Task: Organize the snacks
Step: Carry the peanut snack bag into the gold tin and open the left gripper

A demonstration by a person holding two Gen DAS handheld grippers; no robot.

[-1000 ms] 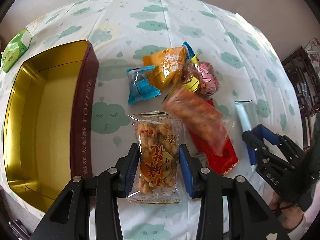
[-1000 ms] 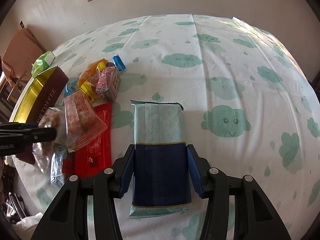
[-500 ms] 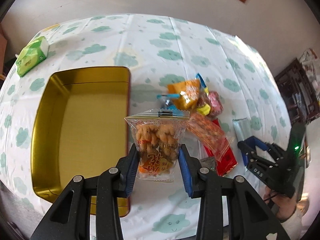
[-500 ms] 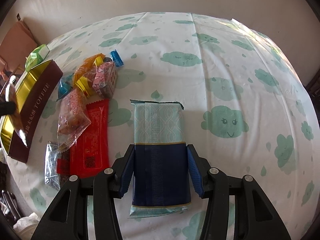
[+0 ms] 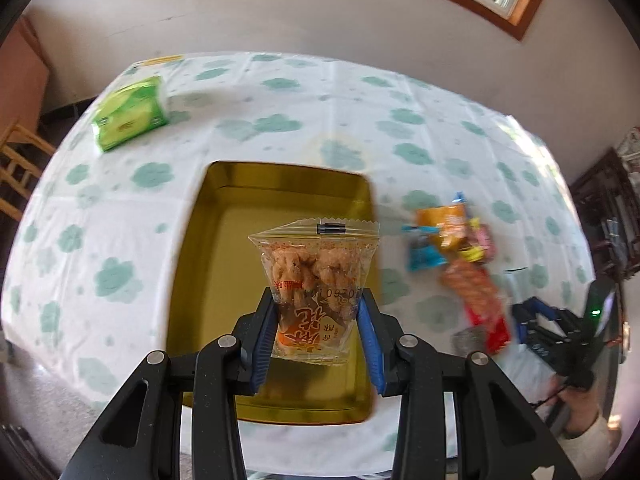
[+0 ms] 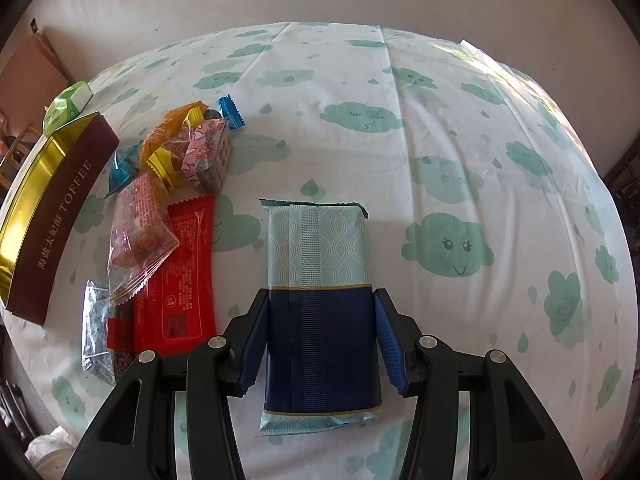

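Note:
My left gripper (image 5: 318, 308) is shut on a clear packet of fried snacks with an orange label (image 5: 316, 264). It hangs upright over the near right part of the open gold tin (image 5: 224, 280), which holds nothing else. My right gripper (image 6: 320, 328) is shut on a dark blue and pale teal packet (image 6: 320, 300), just above the cloud-print cloth. In the left wrist view the right gripper (image 5: 536, 320) shows at the far right. The remaining snacks lie in a pile (image 6: 172, 200) between the tin's maroon wall (image 6: 60, 216) and the blue packet.
The pile holds a red packet (image 6: 180, 272), a clear packet of reddish snacks (image 6: 138, 232), orange (image 6: 172, 132) and pink (image 6: 208, 152) packets and a small blue candy (image 6: 231, 114). A green tissue pack (image 5: 130, 118) lies behind the tin. A hand (image 5: 576, 420) holds the right gripper.
The left gripper has risen and carried the fried-snack packet from beside the tin to above its inside. The right gripper and its blue packet have stayed in place.

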